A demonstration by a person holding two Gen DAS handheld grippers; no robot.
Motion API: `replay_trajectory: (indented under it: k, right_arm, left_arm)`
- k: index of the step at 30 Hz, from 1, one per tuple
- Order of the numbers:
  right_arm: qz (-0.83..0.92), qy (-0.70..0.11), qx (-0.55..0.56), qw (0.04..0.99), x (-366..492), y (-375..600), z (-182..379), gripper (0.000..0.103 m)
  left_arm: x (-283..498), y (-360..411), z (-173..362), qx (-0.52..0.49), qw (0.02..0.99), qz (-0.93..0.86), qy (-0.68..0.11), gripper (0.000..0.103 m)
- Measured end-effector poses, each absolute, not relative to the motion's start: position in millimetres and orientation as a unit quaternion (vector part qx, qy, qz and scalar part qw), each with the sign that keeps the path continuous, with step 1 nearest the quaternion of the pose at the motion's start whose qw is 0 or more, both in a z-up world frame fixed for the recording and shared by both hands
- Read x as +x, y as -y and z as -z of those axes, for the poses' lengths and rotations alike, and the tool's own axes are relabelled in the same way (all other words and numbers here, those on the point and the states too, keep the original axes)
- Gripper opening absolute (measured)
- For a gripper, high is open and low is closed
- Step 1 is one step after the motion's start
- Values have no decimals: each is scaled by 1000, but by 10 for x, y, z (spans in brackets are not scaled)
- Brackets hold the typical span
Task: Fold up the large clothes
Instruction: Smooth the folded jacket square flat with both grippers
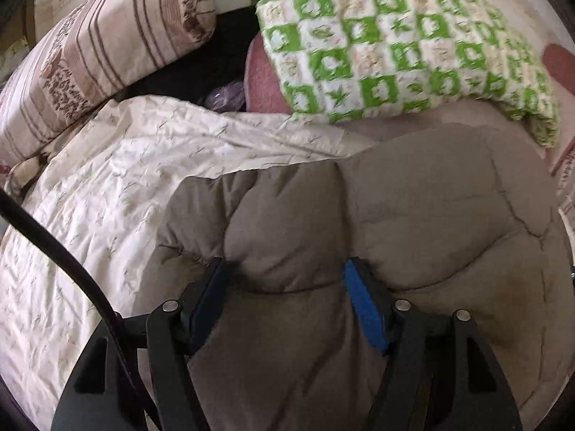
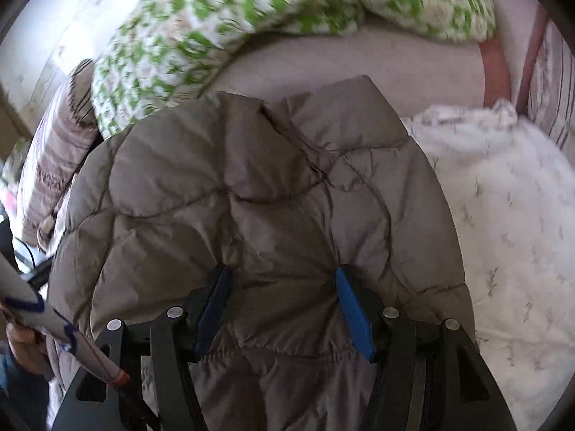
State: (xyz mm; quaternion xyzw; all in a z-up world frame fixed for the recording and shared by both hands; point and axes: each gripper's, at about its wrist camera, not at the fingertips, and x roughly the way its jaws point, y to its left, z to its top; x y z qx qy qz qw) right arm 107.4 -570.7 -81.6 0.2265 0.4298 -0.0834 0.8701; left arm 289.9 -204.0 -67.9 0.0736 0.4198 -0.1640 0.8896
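Observation:
A taupe quilted puffer jacket (image 1: 413,208) lies bunched on the bed; it fills the right wrist view (image 2: 251,186) too. My left gripper (image 1: 287,269) has its blue-padded fingers (image 1: 363,309) pressed against a thick fold of the jacket between them. My right gripper (image 2: 282,274) likewise holds a puffy fold of the jacket between its blue pads (image 2: 354,312). The jacket's lower part is hidden under both grippers.
A cream patterned bedspread (image 1: 107,197) covers the bed, also white at the right (image 2: 510,233). A green-and-white checked blanket (image 1: 395,36) lies behind the jacket. A striped pillow (image 1: 90,54) sits at far left. A black cable (image 1: 54,251) crosses the left.

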Motion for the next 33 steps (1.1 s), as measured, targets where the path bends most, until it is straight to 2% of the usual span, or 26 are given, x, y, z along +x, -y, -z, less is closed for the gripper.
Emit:
replay_trajectory:
  k: [4,8,15,19,23,27,33]
  right_arm:
    - [96,-418,239,871,894,5643,579,64]
    - [91,-374,242,891,278,5331,264,64]
    - [109,-332,255,902,-474,4841,166,64]
    - [121,-328,254,902,-407,4658,145,64]
    - [116,-311,201,922,-178,4359,179,64]
    - [122,-357,182,908,124,4382,649,64]
    - [121,-384,166,900,290,4374,845,66]
  left_arm:
    - [2510,1878,403,53,893,175,-411,66]
    - [1861,1540,142,36,905,184,-382,66]
    - [1022,932,234,7,922,125,-366,66]
    - [1052,897,402,2,921,117,-371,66]
    - [1231,924,591,5,922,99,-374,66]
    - [1378,957,829,15,916,89,-390,71]
    - [1449,981,914,2,914,76,-400,73]
